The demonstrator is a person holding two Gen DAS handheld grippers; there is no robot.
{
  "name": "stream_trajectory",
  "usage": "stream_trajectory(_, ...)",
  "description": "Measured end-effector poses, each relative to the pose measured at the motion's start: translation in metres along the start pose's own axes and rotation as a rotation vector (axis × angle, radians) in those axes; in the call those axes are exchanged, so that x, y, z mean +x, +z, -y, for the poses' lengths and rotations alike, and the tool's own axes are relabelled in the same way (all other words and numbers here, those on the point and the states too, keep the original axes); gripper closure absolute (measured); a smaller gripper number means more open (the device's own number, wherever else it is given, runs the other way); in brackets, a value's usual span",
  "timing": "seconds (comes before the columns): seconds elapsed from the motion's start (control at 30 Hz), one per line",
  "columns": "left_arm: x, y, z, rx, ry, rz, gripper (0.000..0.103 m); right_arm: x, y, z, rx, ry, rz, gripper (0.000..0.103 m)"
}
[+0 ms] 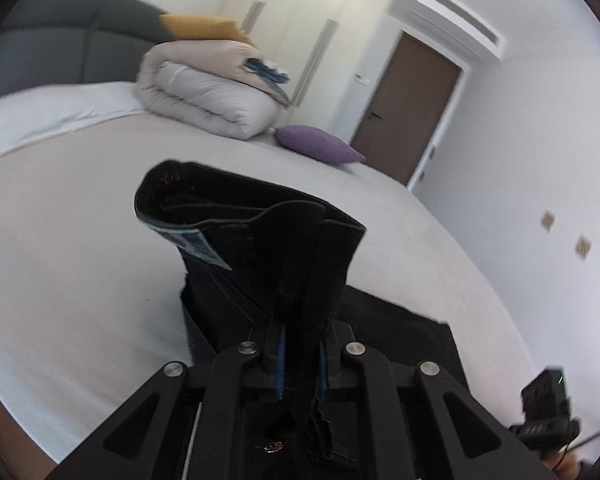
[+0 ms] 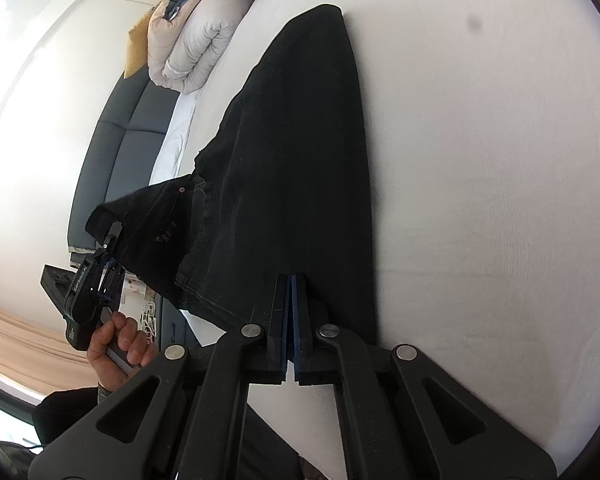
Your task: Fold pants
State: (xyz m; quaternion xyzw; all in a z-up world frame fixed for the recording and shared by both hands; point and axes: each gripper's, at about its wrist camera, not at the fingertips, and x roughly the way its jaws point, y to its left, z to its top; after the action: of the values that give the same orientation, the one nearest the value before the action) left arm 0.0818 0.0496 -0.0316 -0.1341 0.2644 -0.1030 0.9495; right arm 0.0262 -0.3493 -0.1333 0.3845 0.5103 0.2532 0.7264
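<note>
Both views are brightly and evenly lit by soft daylight. In the right wrist view the wall at the left is blown out to glare, and a dark smudge is seen on the lens. The black pants are rendered almost without detail. In the left wrist view the folded duvet and door are smeared by motion blur. Straight lines are bent by fisheye distortion, and dark vignetting is seen at the corners.

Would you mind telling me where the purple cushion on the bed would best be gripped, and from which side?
I would pinch the purple cushion at its pointed corner toward the door, coming in low from that side. In the left wrist view that corner tapers thin and lies clear on the bed, so narrow jaws could likely close on it; the plump middle looks too thick, and the folded duvet crowds the opposite end.
</note>
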Motion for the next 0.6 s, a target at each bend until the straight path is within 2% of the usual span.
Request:
stream_trajectory(0.1,0.026,-0.029,0.044,0.146,-0.001,-0.083,0.091,-0.008,0.005,-0.006,0.011,0.034,0.015,0.098)
stream_trajectory(0.23,0.040,-0.069,0.072,0.262,-0.004,-0.157,0.092,-0.022,0.020,-0.019,-0.014,0.085,0.054,0.096)
stream_trajectory(0.27,0.040,-0.076,0.077,0.287,-0.001,-0.169,0.092,-0.023,0.025,-0.021,-0.011,0.095,0.054,0.088)
stream_trajectory(0.33,0.036,-0.088,0.084,0.339,0.001,-0.174,0.092,-0.020,0.037,-0.024,0.003,0.105,0.060,0.053)
stream_trajectory(0.37,0.034,-0.093,0.089,0.368,0.001,-0.174,0.092,-0.018,0.043,-0.026,0.017,0.108,0.074,0.023)
stream_trajectory(0.4,0.032,-0.096,0.094,0.389,-0.003,-0.177,0.092,-0.016,0.049,-0.029,0.020,0.121,0.087,0.018)
stream_trajectory(0.47,0.031,-0.102,0.101,0.416,-0.017,-0.189,0.092,-0.002,0.062,-0.039,-0.002,0.150,0.059,0.018)
stream_trajectory(0.6,0.032,-0.116,0.110,0.474,-0.003,-0.199,0.092,0.035,0.084,-0.042,0.048,0.102,-0.039,0.018)
